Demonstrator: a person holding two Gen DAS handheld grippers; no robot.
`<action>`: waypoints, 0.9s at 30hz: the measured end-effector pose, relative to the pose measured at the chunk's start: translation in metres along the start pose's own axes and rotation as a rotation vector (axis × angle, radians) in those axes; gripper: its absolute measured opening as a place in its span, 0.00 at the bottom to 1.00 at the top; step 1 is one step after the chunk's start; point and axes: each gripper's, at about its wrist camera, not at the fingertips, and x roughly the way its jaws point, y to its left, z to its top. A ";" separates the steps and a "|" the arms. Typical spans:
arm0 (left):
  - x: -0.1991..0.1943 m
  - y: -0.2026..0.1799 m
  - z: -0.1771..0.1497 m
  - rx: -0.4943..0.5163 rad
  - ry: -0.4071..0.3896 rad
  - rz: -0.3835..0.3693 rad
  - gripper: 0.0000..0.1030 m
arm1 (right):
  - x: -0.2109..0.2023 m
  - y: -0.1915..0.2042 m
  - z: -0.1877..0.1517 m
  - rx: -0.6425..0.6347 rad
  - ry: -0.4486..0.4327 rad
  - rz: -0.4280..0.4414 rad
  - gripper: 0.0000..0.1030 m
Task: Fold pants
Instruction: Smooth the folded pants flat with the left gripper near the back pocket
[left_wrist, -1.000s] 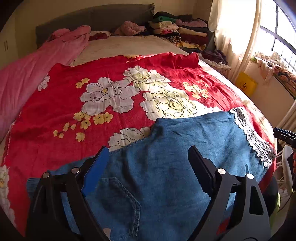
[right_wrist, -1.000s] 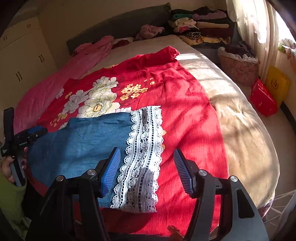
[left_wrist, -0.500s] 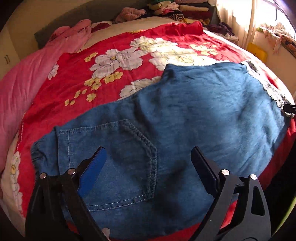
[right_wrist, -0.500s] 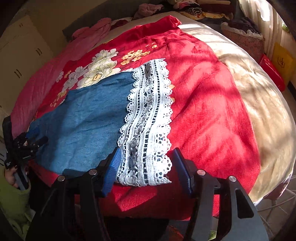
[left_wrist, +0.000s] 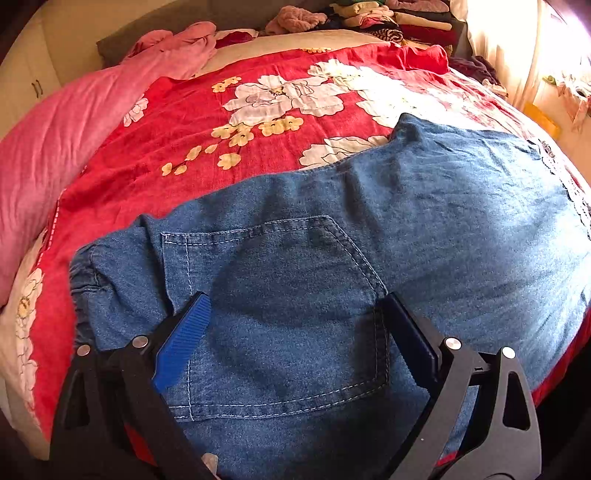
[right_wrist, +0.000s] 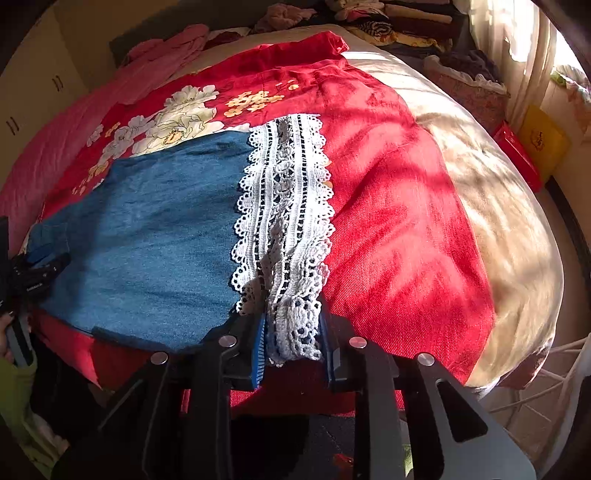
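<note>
A pair of blue denim pants (left_wrist: 424, 229) with a white crochet lace hem (right_wrist: 286, 206) lies spread flat across a red bedspread with white and yellow flowers (left_wrist: 229, 122), near the front edge of the bed (right_wrist: 491, 206). In the left wrist view the waistband sits to the left and a stitched back pocket (left_wrist: 280, 314) faces up.

The left tongs (left_wrist: 295, 332) hang just above that pocket with the jaws spread wide, one blue ribbed pad on each side of it, gripping nothing; whether the tips touch the denim cannot be told.

The right tongs (right_wrist: 293, 332) are closed on the near end of the lace hem, which is bunched between the two pads after the jaws have just drawn in. The rest of the lace lies flat, running away from the tongs.

A pink quilt (left_wrist: 62, 147) lies along the bed's left side, and folded clothes (left_wrist: 402, 22) are stacked at the far end.
</note>
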 end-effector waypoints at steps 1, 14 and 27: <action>0.000 -0.001 -0.001 0.005 -0.002 0.003 0.85 | -0.002 0.000 -0.001 0.004 -0.006 -0.010 0.33; -0.045 0.001 0.008 -0.019 -0.103 -0.040 0.89 | -0.067 0.009 -0.003 0.005 -0.197 -0.060 0.63; -0.082 -0.015 0.020 -0.011 -0.171 -0.099 0.91 | -0.104 0.042 0.000 -0.028 -0.314 0.014 0.81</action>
